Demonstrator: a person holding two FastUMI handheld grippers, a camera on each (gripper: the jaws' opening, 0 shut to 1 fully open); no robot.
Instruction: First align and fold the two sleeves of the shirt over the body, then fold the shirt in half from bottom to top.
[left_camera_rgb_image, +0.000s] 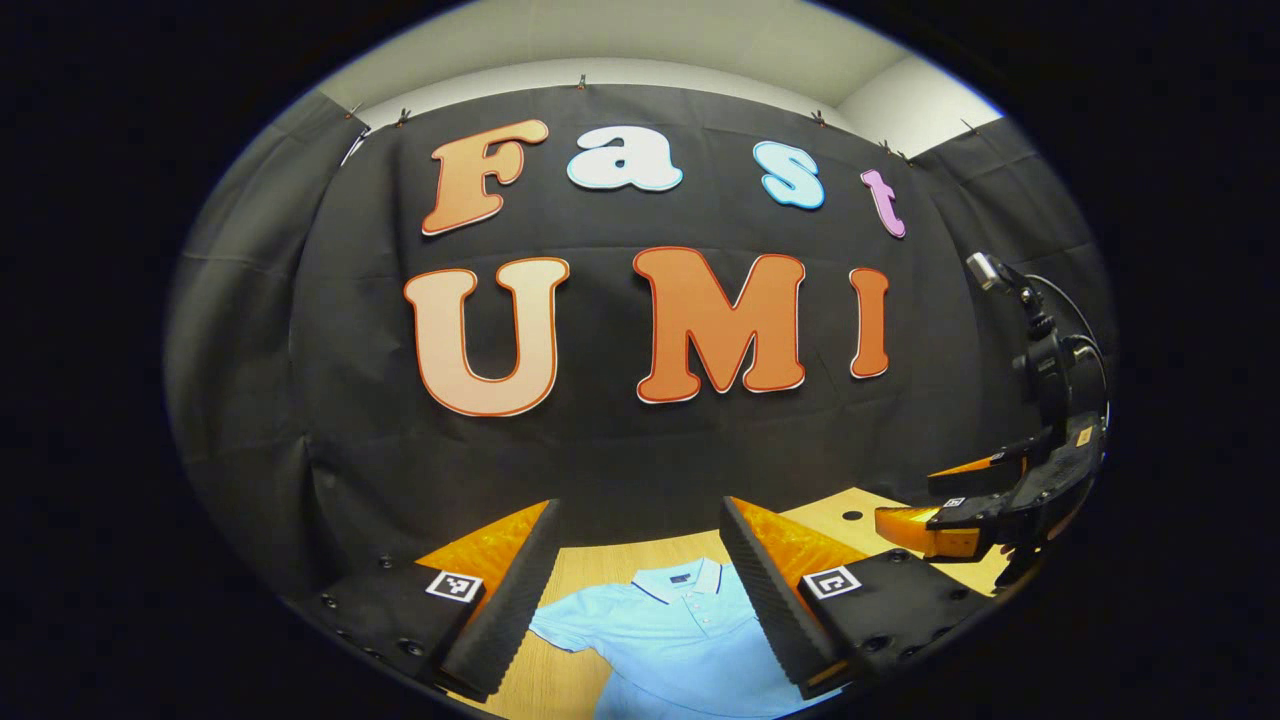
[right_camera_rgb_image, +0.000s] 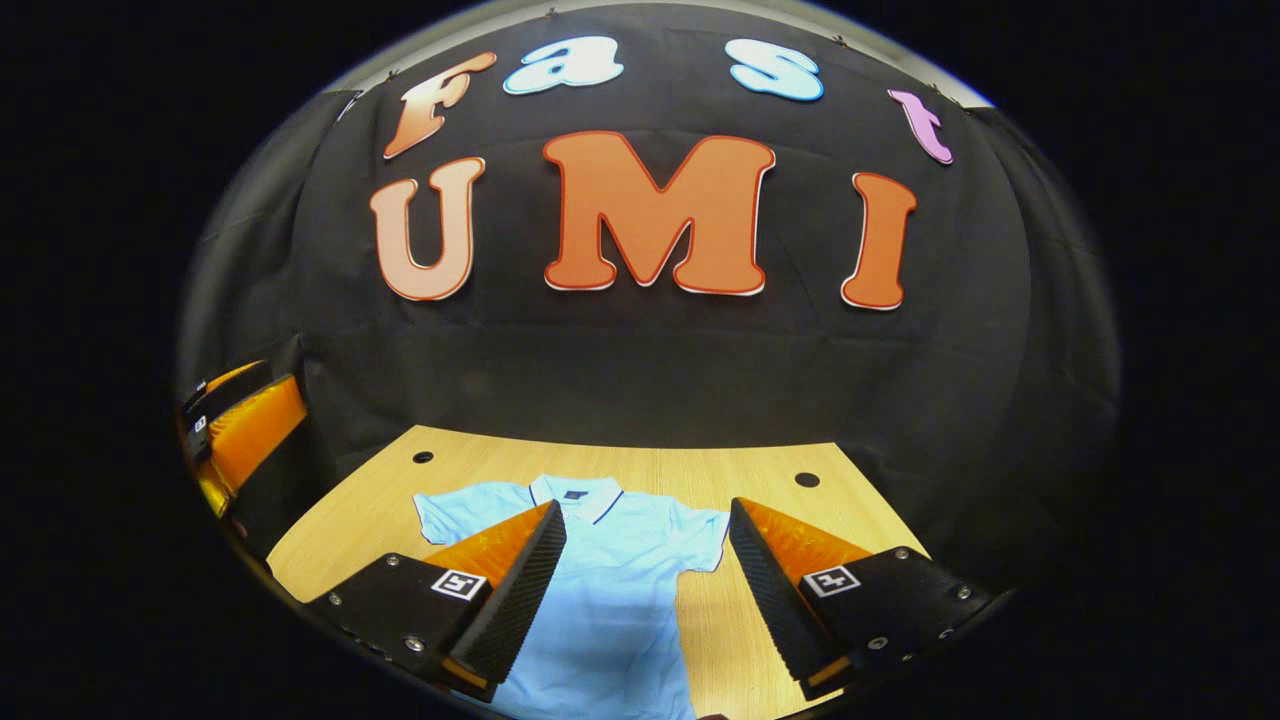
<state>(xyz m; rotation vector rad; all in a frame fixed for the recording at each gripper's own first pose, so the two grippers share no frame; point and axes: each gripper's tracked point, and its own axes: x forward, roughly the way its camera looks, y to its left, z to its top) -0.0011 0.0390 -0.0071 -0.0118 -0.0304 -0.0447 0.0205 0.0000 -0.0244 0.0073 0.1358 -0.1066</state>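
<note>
A black cloth wall (right_camera_rgb_image: 640, 370) hangs in soft folds behind a pale wooden worktop (right_camera_rgb_image: 700, 470) with two small dark round holes (right_camera_rgb_image: 806, 480) near its far edge. Above the cloth — clipped along its top — runs a plain off-white wall and ceiling (left_camera_rgb_image: 640, 45).

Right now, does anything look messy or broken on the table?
Nothing stands out. The light blue shirt lies flat and face up on the wooden table, collar toward the wall, both short sleeves spread out. No tears or spills show. Both the left gripper and right gripper hang open above it.
</note>
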